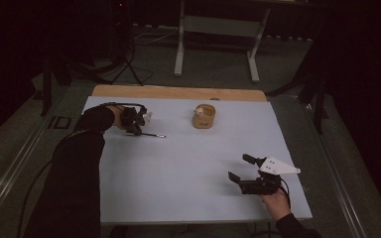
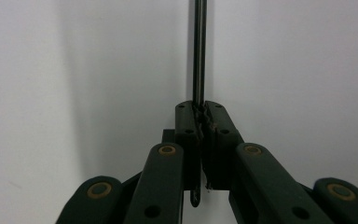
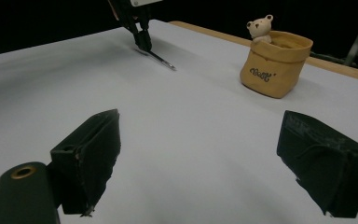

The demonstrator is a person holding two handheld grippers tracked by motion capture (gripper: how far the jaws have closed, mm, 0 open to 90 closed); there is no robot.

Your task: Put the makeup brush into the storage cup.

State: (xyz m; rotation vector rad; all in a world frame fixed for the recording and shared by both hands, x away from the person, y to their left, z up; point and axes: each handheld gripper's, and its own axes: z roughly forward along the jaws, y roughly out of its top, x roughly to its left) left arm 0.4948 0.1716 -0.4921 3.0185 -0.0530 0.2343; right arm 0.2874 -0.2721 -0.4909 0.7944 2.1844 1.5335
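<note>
Left gripper, upper left of the high view, on the pale grey tabletop: jaws pressed together on a thin dark metal rod, pinching it near one end. In the left gripper view, rod running straight up from between the two black jaws to the top edge of the frame, a short end poking out below the jaws at bottom centre; plain pale tabletop behind. In the right gripper view, same rod at top centre, slanting down to the right from the far gripper, tip at or just above the tabletop; contact impossible to tell.

Right gripper, lower right of the high view, held by a bare hand entering from the bottom edge, grey three-cornered plate on top. Jaws spread wide, nothing between them; seen in the right gripper view as two black blocks at lower left and lower right, with bare tabletop between.

Small tan sack-shaped pot with a cream toy bear peeking over its rim, upper centre of the high view, well apart from both grippers; upper right of the right gripper view as pot and bear. Dark script on the pot's front, too small to read.

Black sleeve along the left side of the high view.
</note>
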